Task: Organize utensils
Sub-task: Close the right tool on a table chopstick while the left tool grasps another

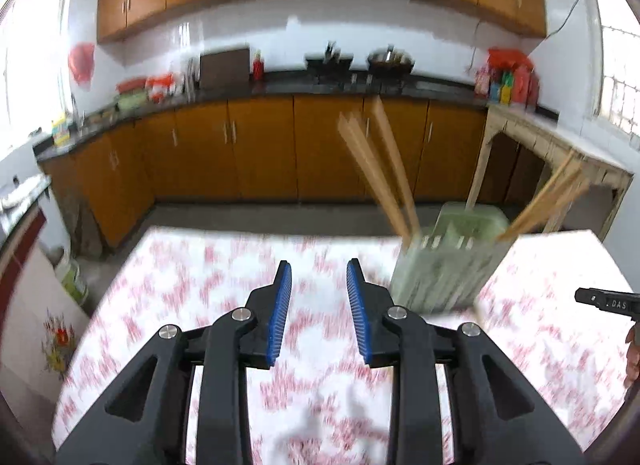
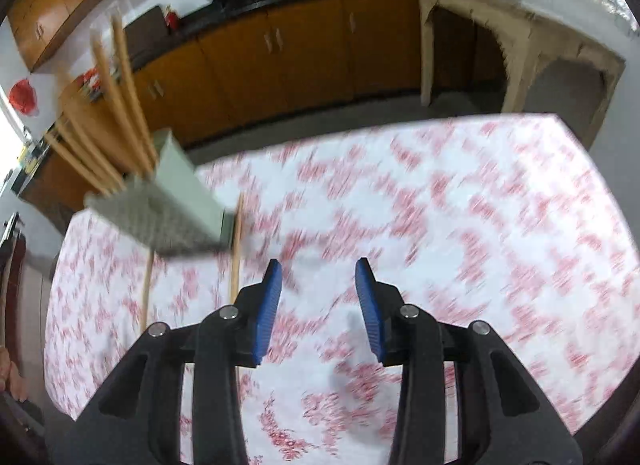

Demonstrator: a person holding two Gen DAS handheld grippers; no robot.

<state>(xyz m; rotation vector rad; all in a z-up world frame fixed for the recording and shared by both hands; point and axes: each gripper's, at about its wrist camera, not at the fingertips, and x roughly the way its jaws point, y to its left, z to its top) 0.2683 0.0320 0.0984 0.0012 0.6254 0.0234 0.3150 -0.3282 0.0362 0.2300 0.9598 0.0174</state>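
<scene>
Nearest us in the left wrist view, our left hand-held gripper (image 1: 319, 265) stands with its jaws parted and nothing between the ribbed blue pads (image 1: 280, 313), only the red-and-white flowered cloth of the counter (image 1: 200, 285) beneath. In the right wrist view our right hand-held gripper (image 2: 318, 265) is likewise parted and empty, its black arms and blue pads set over the same blurred cloth.

From the left gripper, the pale green utensil holder (image 1: 444, 265) stands just beyond at about one o'clock, a boxy plastic caddy with slotted walls. Wooden chopsticks (image 1: 380, 169) rise out of it, one bundle leaning toward eleven o'clock, another (image 1: 548, 201) toward two o'clock. From the right gripper the same holder (image 2: 176, 201) sits at about ten o'clock, with its chopsticks (image 2: 120, 105) fanning upward.

Two loose chopsticks (image 2: 236, 249) lie on the cloth at about eleven o'clock of the right gripper, close to the holder; blur hides whether they touch it

Farther off run orange-brown wooden cabinets (image 1: 260, 145) under a dark worktop
</scene>
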